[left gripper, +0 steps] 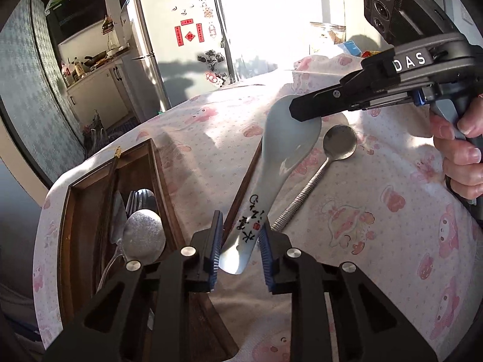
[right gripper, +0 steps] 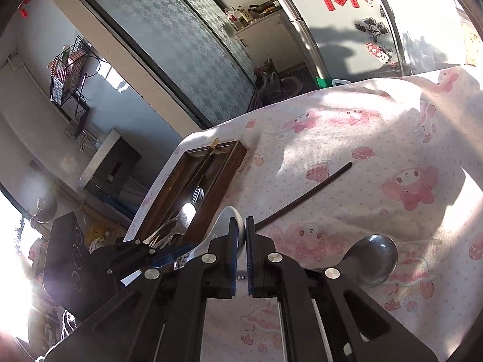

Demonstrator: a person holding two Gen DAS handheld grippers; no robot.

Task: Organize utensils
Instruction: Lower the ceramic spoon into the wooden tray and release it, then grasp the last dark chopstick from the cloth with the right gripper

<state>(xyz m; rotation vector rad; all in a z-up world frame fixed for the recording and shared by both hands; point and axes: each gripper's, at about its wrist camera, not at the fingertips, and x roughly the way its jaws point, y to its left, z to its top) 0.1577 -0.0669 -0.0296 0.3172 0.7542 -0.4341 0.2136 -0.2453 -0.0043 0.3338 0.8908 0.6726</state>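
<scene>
Your left tongs have the handle end of the white spoon between their blue pads. The pads sit close on both sides of the handle, and they look like they squeeze it. Your right tongs pinch the rim of the same spoon's bowl, with their pads almost shut on it. So each of your tongs has one end of the spoon, and it hangs just above the desk.

The spoon is white and shiny, like a soup spoon, with a deep bowl. It has black writing and a small red stamp on the handle.

A metal spoon lies on the pink cartoon cloth just beside the white one. A dark chopstick lies on the cloth too, partly under the white spoon. The wooden tray sits to the left of your left tongs, with more metal spoons and a fork in it.
</scene>
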